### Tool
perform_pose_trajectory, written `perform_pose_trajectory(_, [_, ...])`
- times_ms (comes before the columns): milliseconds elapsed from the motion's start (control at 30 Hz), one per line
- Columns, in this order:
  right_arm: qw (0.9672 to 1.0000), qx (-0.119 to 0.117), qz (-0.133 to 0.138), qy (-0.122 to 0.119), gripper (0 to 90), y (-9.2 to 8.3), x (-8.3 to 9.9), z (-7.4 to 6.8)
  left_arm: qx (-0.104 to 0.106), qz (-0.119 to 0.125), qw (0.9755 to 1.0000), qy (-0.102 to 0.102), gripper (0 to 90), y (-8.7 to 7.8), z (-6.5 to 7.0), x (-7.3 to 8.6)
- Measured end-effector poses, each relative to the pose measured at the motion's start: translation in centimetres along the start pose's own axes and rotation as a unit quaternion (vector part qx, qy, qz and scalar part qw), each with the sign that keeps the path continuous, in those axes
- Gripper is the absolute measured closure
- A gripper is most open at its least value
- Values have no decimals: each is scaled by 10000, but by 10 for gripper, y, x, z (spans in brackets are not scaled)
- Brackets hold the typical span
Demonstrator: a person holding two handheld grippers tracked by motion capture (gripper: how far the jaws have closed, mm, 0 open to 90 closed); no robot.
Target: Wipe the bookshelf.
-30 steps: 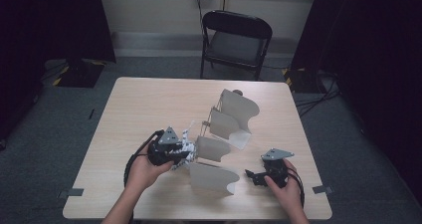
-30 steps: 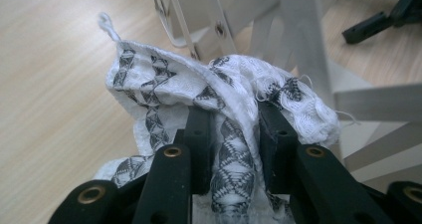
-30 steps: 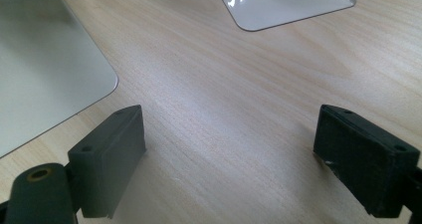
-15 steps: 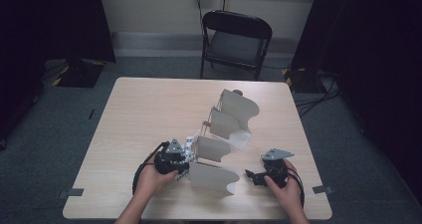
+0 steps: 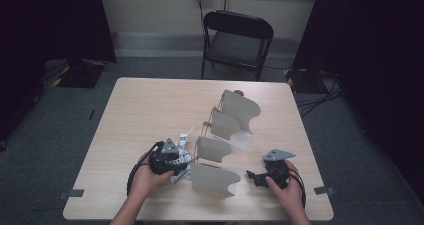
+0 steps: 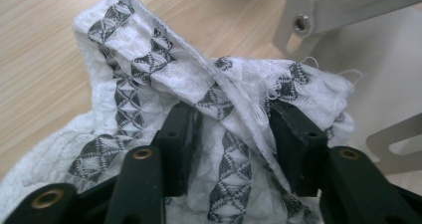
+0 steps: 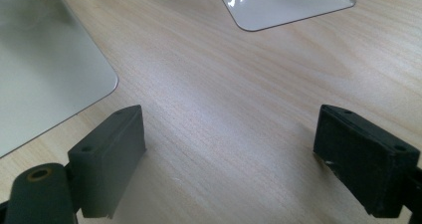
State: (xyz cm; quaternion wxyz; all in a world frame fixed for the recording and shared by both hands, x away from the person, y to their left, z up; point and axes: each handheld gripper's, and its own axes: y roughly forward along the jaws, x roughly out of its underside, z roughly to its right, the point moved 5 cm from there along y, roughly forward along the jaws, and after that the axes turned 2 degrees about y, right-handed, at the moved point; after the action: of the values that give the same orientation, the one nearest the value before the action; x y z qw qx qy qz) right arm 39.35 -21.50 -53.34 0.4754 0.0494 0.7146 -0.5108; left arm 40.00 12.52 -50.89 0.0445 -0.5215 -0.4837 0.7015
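Observation:
A white cloth with a black diamond pattern (image 6: 144, 59) lies bunched on the table beside the near panel (image 5: 215, 179) of a white rack. My left gripper (image 6: 234, 134) sits low over it. Its jaws have just been opening and now stand apart, with folds of the cloth loose between them and draped over the fingers (image 6: 179, 134). From above, the left gripper (image 5: 184, 162) points right at the rack, and the cloth (image 5: 184, 136) pokes out around it. My right gripper (image 5: 252, 177) rests at the rack's right, and in its own view this right gripper (image 7: 234, 149) is open over bare wood.
The rack's several curved white panels (image 5: 239, 109) run from the table's middle toward its near edge. A grey metal bracket (image 6: 318, 10) of the rack is close ahead of the left jaws. A black folding chair (image 5: 237, 37) stands beyond the wooden table (image 5: 145, 105).
My left hand has come down and nearer with the cloth, next to the rack's near panel, and its jaws have parted. The right hand has stayed put.

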Motion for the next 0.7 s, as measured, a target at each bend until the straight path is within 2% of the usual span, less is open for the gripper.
perform_pose_trajectory(100, [10000, -4, -7, -1, 123, 0, 0, 0, -85, 12, 9999, -128, 425, -6, -6, 5])
perform_pose_trajectory(200, [10000, -1, -1, -1, 123, 0, 0, 0, -92, 34, 9998, -190, 406, -13, -9, 10])
perform_pose_trajectory(233, [10000, -5, -6, 0, 122, 0, 0, 0, -155, 6, 9997, -177, 403, -16, -11, 12])
perform_pose_trajectory(500, [10000, -4, -6, 0, 122, 0, 0, 0, -215, 30, 9989, -425, 400, -26, -18, 27])
perform_pose_trajectory(700, [10000, -1, 1, 2, 122, 0, 0, 0, -369, -20, 9979, -523, 397, -34, -32, 37])
